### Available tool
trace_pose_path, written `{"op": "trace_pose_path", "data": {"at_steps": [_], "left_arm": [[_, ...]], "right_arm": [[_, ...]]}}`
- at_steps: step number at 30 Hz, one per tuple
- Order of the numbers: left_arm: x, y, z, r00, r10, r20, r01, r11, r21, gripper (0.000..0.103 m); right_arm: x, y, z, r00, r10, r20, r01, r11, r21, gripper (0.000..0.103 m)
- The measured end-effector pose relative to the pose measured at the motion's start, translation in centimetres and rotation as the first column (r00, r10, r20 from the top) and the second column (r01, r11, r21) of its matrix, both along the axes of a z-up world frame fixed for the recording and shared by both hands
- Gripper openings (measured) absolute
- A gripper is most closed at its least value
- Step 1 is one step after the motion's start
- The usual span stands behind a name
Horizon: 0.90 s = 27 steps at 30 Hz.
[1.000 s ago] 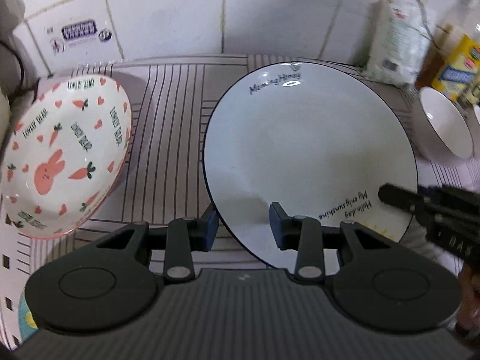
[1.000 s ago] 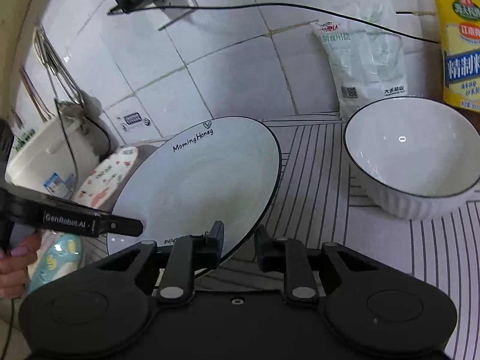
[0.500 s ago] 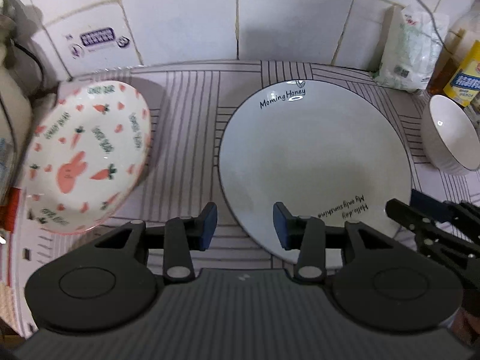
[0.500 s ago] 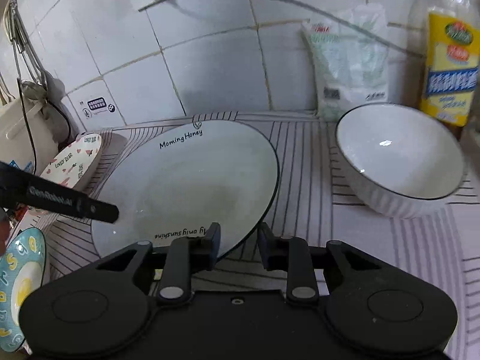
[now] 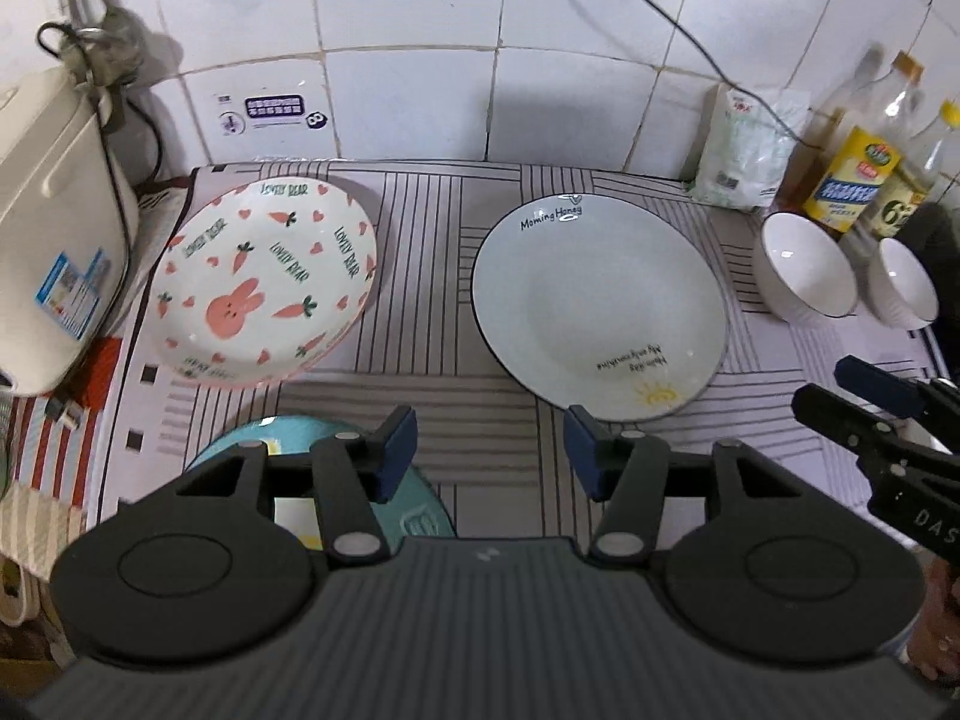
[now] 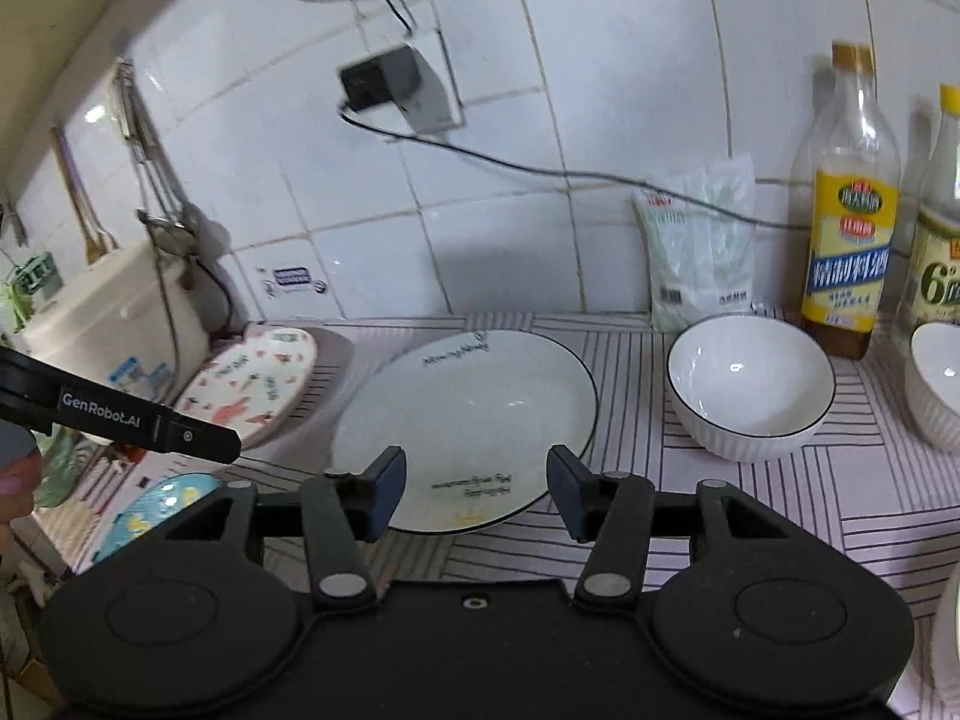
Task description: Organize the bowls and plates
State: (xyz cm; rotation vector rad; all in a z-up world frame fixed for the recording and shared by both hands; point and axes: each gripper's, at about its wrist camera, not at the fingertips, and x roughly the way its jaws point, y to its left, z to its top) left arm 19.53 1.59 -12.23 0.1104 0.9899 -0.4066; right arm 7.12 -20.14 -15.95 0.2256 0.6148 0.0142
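A white plate (image 5: 600, 306) with a thin dark rim and "Morning Honey" lettering lies flat on the striped mat (image 5: 432, 240). My left gripper (image 5: 489, 450) hovers above the mat, short of the plate's near left edge, its jaws opening and empty. In the right wrist view my right gripper (image 6: 477, 489) hangs over the same plate's (image 6: 474, 408) near rim, jaws opening, pads clear of it. The rabbit-and-carrot plate (image 5: 264, 288) leans at the left. A blue plate (image 5: 288, 429) lies partly hidden under my left fingers. Two white bowls (image 5: 807, 276) (image 5: 906, 288) stand at the right.
A cream rice cooker (image 5: 54, 228) stands at the far left. Oil bottles (image 6: 849, 240) and a white bag (image 6: 696, 252) line the tiled wall behind the bowls. A cable (image 6: 600, 174) runs from the wall plug. My right gripper (image 5: 831, 387) shows at the left view's right edge.
Both grippers let go of the white plate's rim, which now lies on the mat. Both pulled back and up, and their jaws spread wider.
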Motion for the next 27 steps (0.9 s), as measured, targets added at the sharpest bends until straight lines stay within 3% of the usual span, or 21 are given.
{"op": "trace_pose_path", "data": {"at_steps": [11, 22, 27], "left_arm": [[-5.3, 4.4, 2.2, 1.0, -0.03, 0.003, 0.03, 1.0, 0.011, 0.057], [-7.0, 9.4, 1.0, 0.999, 0.04, -0.019, -0.039, 0.998, 0.048, 0.057], [-7.5, 11.1, -0.1, 0.998, 0.064, -0.002, -0.063, 0.994, 0.085, 0.059]], "right_arm": [[-3.5, 3.6, 3.6, 0.995, 0.097, 0.017, -0.096, 0.995, -0.033, 0.062], [-5.3, 7.6, 3.9, 0.98, 0.199, 0.001, -0.198, 0.975, -0.102, 0.07], [-5.5, 9.1, 3.1, 0.967, 0.253, -0.011, -0.253, 0.963, -0.092, 0.07]]}}
